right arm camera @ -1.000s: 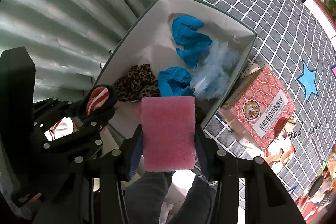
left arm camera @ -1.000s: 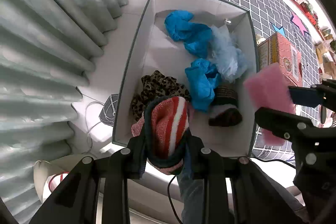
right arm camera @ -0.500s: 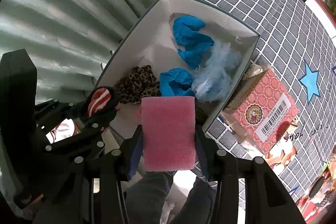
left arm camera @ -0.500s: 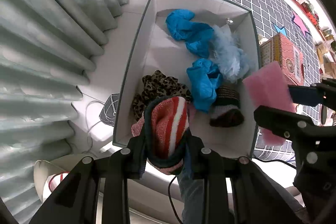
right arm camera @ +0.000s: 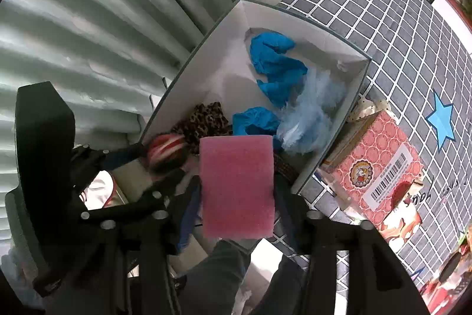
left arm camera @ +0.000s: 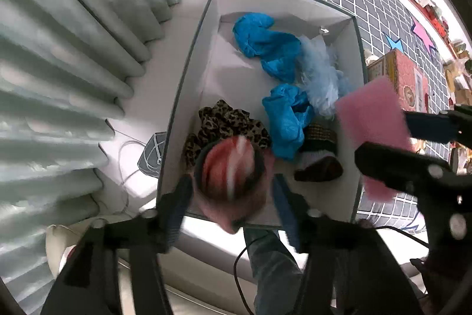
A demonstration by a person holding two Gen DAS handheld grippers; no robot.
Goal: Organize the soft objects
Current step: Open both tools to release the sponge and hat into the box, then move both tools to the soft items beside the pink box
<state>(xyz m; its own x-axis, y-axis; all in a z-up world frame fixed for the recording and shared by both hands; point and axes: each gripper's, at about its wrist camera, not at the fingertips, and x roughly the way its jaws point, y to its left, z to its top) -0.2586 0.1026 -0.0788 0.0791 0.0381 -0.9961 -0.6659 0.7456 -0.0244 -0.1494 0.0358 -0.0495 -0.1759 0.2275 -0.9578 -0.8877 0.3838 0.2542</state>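
A white storage box (left arm camera: pixel 191 84) (right arm camera: pixel 212 49) holds blue cloths (left arm camera: pixel 265 46), a pale blue fluffy piece (left arm camera: pixel 318 76), a leopard-print cloth (left arm camera: pixel 224 120) and a dark sock (left arm camera: pixel 318 164). My left gripper (left arm camera: pixel 231 197) hangs over the box's near end with its jaws spread; the red-and-white striped knit (left arm camera: pixel 230 170) (right arm camera: pixel 165 149) is blurred between them, apart from the fingers. My right gripper (right arm camera: pixel 237 200) is shut on a pink foam sponge (right arm camera: pixel 236 185) (left arm camera: pixel 371 120), held above the box's near right corner.
Pale pleated curtains (left arm camera: pixel 73 49) hang left of the box. A grey grid-patterned mat (right arm camera: pixel 398 28) with blue stars lies to the right. A red patterned carton (right arm camera: pixel 377 164) stands against the box's right wall. White cables (left arm camera: pixel 126 155) lie on the floor at the left.
My left gripper's jaws have spread apart and the striped knit is blurred, slipping down between them. My right gripper keeps the pink sponge, shifted slightly over the box.
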